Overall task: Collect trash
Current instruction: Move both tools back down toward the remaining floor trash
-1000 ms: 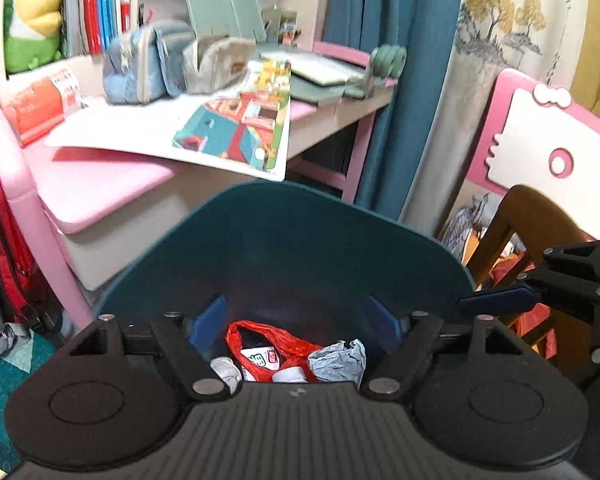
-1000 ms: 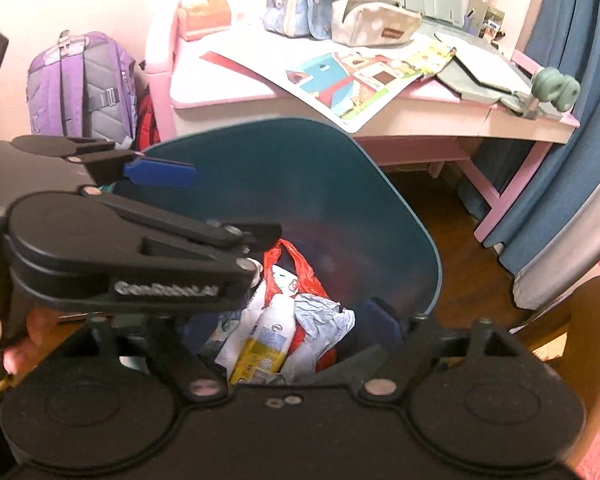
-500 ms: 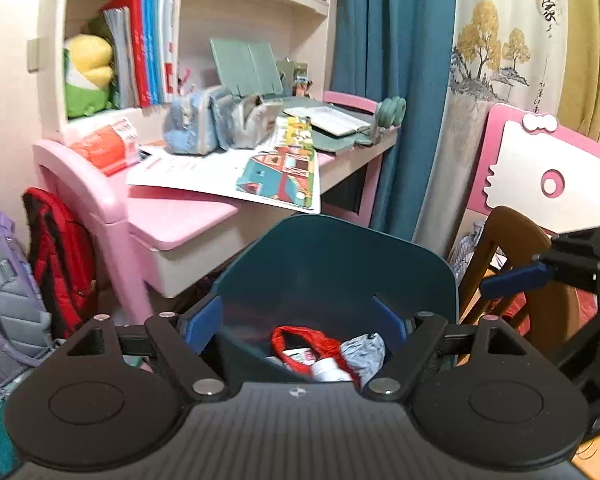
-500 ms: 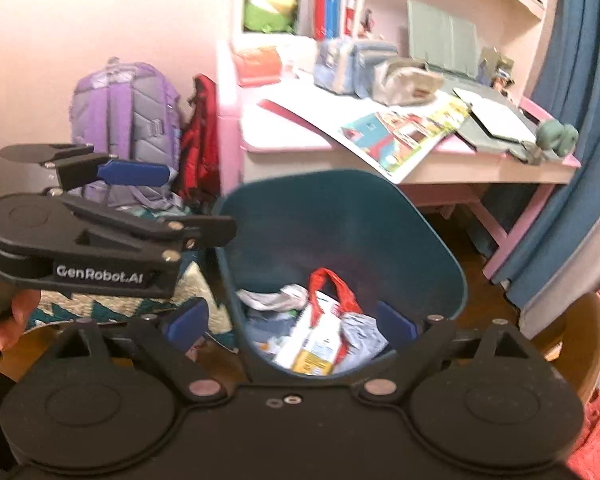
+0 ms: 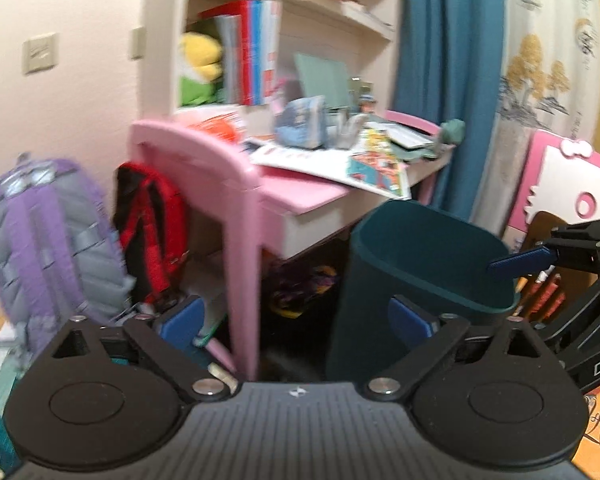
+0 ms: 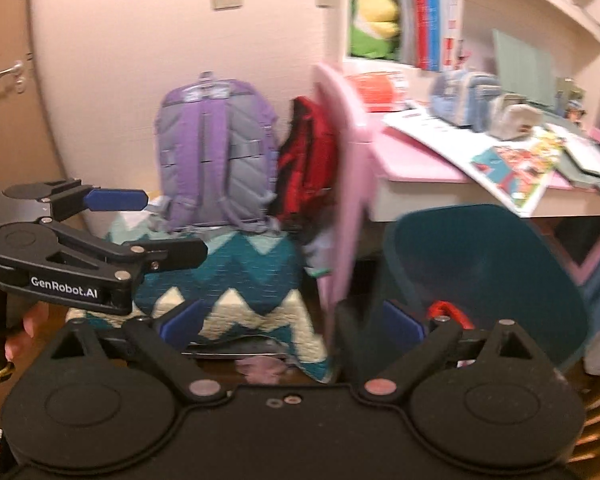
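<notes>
Left wrist: pink desk (image 5: 236, 168) against wall, teal bin (image 5: 420, 272) beside.

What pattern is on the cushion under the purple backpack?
The cushion has a teal and cream zigzag pattern, clearest in the right wrist view.

Two backpacks (image 6: 216, 152), one bin (image 5: 420, 264)

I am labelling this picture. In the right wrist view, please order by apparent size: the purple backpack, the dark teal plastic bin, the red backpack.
1. Dark teal plastic bin, though it stands nearest the camera.
2. Purple backpack.
3. Red backpack, partly hidden behind the pink desk.
</notes>
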{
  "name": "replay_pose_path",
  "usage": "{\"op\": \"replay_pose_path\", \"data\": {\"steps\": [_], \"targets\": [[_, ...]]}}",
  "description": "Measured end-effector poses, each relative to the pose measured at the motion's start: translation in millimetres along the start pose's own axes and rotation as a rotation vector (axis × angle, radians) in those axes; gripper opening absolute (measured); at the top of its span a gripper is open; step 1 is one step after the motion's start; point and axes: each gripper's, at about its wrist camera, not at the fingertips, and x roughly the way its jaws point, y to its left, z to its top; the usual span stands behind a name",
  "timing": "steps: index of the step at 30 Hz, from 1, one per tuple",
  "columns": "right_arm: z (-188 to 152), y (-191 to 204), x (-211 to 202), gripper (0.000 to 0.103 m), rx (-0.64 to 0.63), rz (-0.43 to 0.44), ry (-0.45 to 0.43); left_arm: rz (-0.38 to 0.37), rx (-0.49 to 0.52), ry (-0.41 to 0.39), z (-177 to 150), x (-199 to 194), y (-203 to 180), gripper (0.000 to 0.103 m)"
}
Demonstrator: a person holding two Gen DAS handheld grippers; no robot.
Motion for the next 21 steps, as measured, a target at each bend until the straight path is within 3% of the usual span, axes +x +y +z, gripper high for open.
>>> {"op": "replay_pose_path", "data": {"steps": [9,21], "targets": [[-21,54,98,0.101,-0.021,0.122,0.060,0.111,-0.134,0.002,-75,-3,102,0.103],[-87,90,275,0.103,-0.003,0.080,0.211,0.168,-0.187,0.211,-206,72,201,0.103]]}}
